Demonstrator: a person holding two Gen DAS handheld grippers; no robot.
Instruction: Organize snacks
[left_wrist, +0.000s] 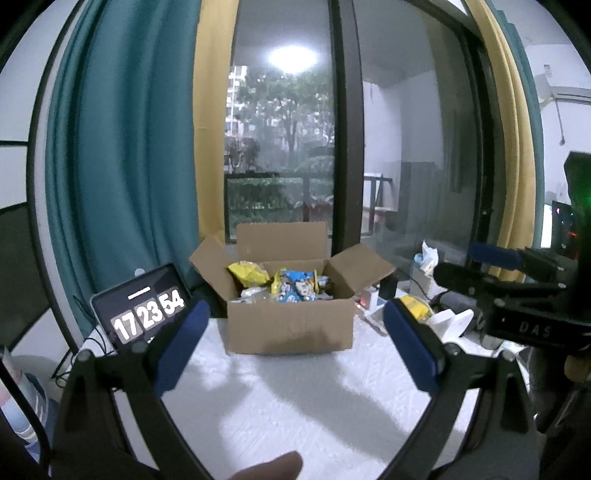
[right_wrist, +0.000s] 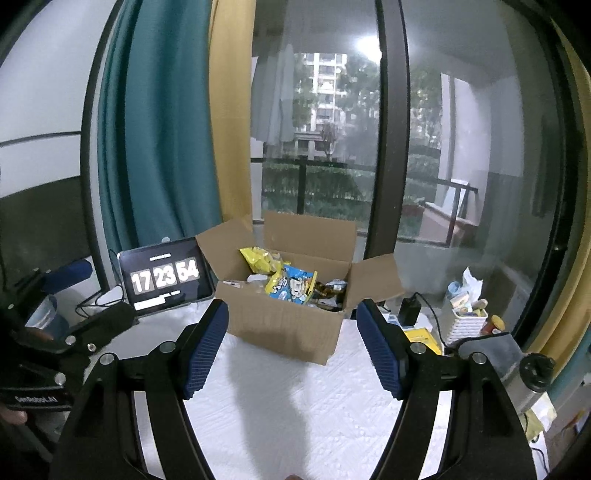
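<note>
A: Left wrist view first. What's on the white tabletop?

B: One cardboard box, all four flaps up and open, standing near the far edge by the window. Inside: a crumpled yellow snack bag at the left, a blue cartoon-print snack bag in the middle, and small silvery packets lower down, too small to name. A tablet clock leans just left of the box.

A: Tongs?

B: Left gripper spread wide, nothing between the blue pads, well short of the box. The right gripper enters from the right edge, side-on.

A: Right wrist view?

B: Same box, seen slightly from the right. Yellow bag at back left, blue bag centre, dark and silvery wrappers at the right corner. Right gripper spread, empty, framing the box front without touching. A white holder at the right holds small items I can't make out.
</note>
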